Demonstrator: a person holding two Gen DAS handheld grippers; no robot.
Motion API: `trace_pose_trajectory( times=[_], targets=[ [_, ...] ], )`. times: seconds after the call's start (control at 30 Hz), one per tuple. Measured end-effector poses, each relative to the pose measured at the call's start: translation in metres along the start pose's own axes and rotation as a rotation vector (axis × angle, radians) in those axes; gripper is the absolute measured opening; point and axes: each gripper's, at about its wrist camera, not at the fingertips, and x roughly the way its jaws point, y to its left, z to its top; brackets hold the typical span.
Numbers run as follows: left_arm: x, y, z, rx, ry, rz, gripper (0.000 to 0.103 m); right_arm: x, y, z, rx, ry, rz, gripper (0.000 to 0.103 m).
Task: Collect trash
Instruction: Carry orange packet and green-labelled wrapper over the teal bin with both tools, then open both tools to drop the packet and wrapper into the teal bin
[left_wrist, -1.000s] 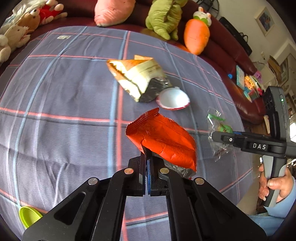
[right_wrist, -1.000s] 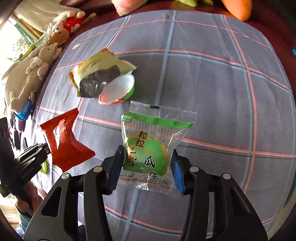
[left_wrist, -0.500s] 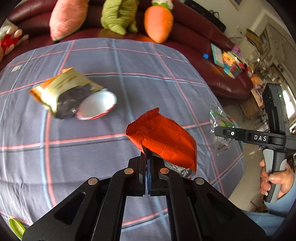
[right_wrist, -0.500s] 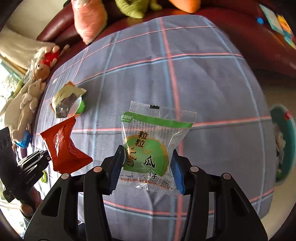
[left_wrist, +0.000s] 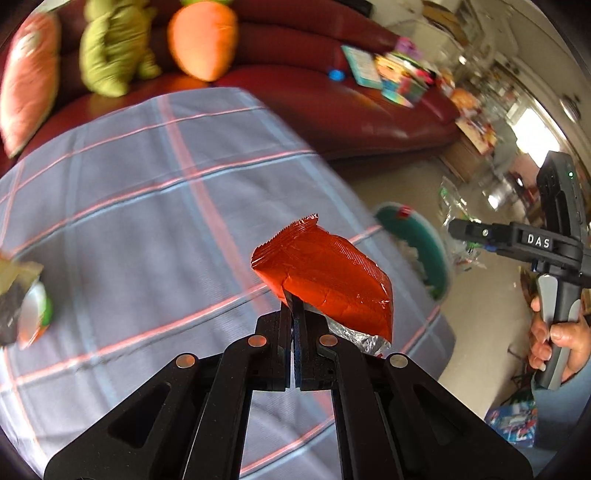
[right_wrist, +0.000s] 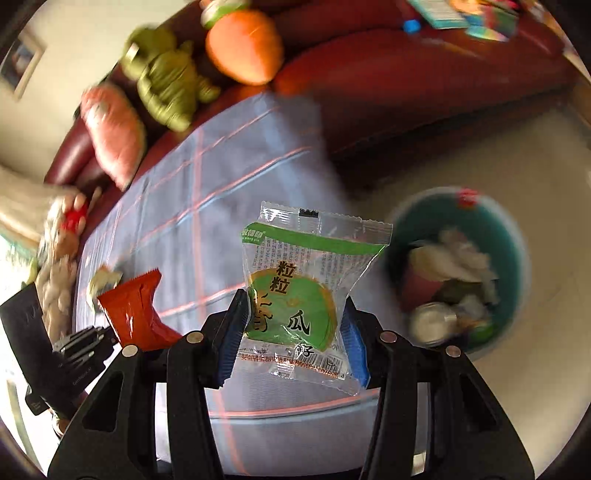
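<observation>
Trash rides in both grippers. From the left gripper (left_wrist: 296, 317), fingers pinched tight on a red wrapper (left_wrist: 325, 280), raised above the plaid table (left_wrist: 147, 206). From the right gripper (right_wrist: 291, 332), pads clamped on a green snack packet (right_wrist: 299, 291), teal bin (right_wrist: 513, 229) just beyond; carrying step, needing release over it.

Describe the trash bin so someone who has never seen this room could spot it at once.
Start at the table with the grey plaid cloth; the bin stands on the pale floor just past its corner, below the dark red sofa. It is a round teal bin, the only open container, already holding crumpled paper and cups.
</observation>
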Motion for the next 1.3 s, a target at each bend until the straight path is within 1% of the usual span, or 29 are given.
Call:
trace_pose_trajectory(
  times=[0.07, 0.2, 0.3, 0.43, 0.7, 0.8, 0.93, 1.0, 1.03, 1.07, 1.1, 1.17, 1.23, 1.3],
  targets=[
    [0.015, -0.025, 0.012, 0.039, 0.013, -0.014, 0.001, -0.017, -0.035, 0.004, 0.047, -0.038, -0.020, 0.047],
    [0.048, -0.076, 0.031, 0.113, 0.052, -0.043, 0.001, -0.030, -0.085, 0.005, 0.122, -0.068, -0.035, 0.047],
    [0.069, -0.107, 0.042, 0.155, 0.073, -0.048, 0.001, -0.034, -0.115, 0.003, 0.165, -0.079, -0.031, 0.047],
    [0.098, -0.139, 0.055, 0.189, 0.102, -0.048, 0.001, -0.034, -0.141, 0.001, 0.207, -0.077, -0.021, 0.047],
    [0.142, -0.178, 0.068, 0.232, 0.154, -0.045, 0.001, -0.033, -0.175, 0.003, 0.253, -0.071, -0.026, 0.047],
    [0.156, -0.187, 0.071, 0.249, 0.170, -0.043, 0.002, -0.034, -0.182, 0.006, 0.258, -0.073, -0.033, 0.047],
    [0.175, -0.196, 0.076, 0.251, 0.193, -0.038, 0.004, -0.032, -0.185, 0.009, 0.265, -0.074, -0.039, 0.047],
    [0.184, -0.199, 0.078, 0.252, 0.210, -0.040, 0.020, -0.029, -0.185, 0.011, 0.267, -0.070, -0.041, 0.047],
    [0.187, -0.199, 0.078, 0.256, 0.215, -0.031, 0.045, -0.028, -0.185, 0.011, 0.269, -0.067, -0.041, 0.047],
    [0.186, -0.199, 0.078, 0.259, 0.206, -0.018, 0.066, -0.027, -0.185, 0.009, 0.270, -0.065, -0.042, 0.047],
    [0.184, -0.198, 0.077, 0.265, 0.180, -0.001, 0.071, -0.025, -0.184, 0.010, 0.269, -0.063, -0.042, 0.047],
    [0.178, -0.197, 0.074, 0.274, 0.158, 0.008, 0.081, -0.023, -0.183, 0.011, 0.267, -0.059, -0.042, 0.047],
    [0.174, -0.194, 0.072, 0.278, 0.153, 0.008, 0.085, -0.019, -0.181, 0.011, 0.266, -0.053, -0.043, 0.047],
    [0.171, -0.190, 0.071, 0.276, 0.153, 0.015, 0.086, -0.016, -0.177, 0.013, 0.263, -0.050, -0.043, 0.048]
  ],
)
